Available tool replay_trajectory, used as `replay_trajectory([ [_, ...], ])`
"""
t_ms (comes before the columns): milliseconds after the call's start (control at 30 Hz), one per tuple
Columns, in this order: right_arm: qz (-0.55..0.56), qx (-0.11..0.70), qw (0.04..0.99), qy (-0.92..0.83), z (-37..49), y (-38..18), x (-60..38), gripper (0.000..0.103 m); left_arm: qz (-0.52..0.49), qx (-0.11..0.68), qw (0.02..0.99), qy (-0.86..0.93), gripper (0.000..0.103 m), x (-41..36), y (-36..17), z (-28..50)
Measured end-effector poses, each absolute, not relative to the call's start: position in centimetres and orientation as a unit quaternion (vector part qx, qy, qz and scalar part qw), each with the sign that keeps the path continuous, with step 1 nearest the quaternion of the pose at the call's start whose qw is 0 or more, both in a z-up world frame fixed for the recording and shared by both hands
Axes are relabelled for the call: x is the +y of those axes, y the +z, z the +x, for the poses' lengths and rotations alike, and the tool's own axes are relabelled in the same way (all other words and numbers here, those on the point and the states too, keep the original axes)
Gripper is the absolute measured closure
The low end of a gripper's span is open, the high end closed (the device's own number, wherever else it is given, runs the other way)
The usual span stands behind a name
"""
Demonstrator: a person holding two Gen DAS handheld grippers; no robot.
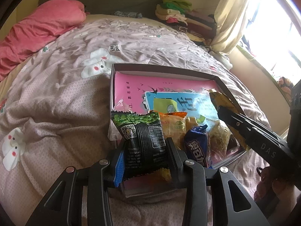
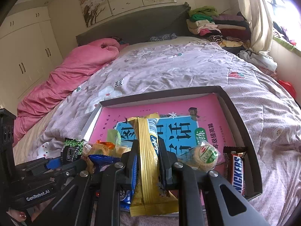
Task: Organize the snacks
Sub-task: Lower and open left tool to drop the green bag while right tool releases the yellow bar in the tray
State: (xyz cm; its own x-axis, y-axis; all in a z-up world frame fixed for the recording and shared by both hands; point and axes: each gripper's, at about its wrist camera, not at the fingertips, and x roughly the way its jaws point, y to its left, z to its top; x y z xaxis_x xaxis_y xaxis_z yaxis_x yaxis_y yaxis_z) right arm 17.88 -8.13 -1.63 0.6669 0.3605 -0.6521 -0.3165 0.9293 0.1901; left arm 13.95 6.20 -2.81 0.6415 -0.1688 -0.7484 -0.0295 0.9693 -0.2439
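Note:
A shallow dark-rimmed box (image 1: 165,68) (image 2: 237,101) lies on the bed, lined with a pink and blue booklet (image 2: 188,113). My left gripper (image 1: 145,146) is shut on a black and green snack pack (image 1: 143,137) over the box's near left corner. My right gripper (image 2: 148,154) is shut on a long gold wrapper (image 2: 148,162), held upright above the box's near edge; it shows at the right of the left wrist view as a black finger (image 1: 248,130). In the box lie an orange pack (image 1: 173,124), a blue bar (image 1: 197,146), a round cracker pack (image 2: 205,156) and a Snickers bar (image 2: 237,171).
The bed carries a mauve quilt with white bunnies (image 1: 65,98) and a rumpled pink blanket (image 2: 71,75) at the left. Folded clothes (image 2: 212,24) pile up at the headboard's right. A curtain and bright window (image 1: 263,18) stand at the right, white wardrobes (image 2: 24,52) at the left.

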Motion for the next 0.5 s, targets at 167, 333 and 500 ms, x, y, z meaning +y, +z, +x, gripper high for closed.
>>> replay_trajectory([
  [167,0.031,0.369,0.91,0.187,18.0,-2.1,-7.7,0.084,-0.119,0.422,0.898,-0.039,0.062,6.2,-2.9,14.0],
  [333,0.033,0.375,0.909,0.179,18.1,-2.6,-7.5,0.083,-0.119,0.422,0.898,-0.04,0.062,6.2,-2.9,14.0],
  [500,0.037,0.38,0.907,0.18,18.2,-2.9,-7.2,0.083,-0.12,0.423,0.897,-0.04,0.062,6.2,-3.0,14.1],
])
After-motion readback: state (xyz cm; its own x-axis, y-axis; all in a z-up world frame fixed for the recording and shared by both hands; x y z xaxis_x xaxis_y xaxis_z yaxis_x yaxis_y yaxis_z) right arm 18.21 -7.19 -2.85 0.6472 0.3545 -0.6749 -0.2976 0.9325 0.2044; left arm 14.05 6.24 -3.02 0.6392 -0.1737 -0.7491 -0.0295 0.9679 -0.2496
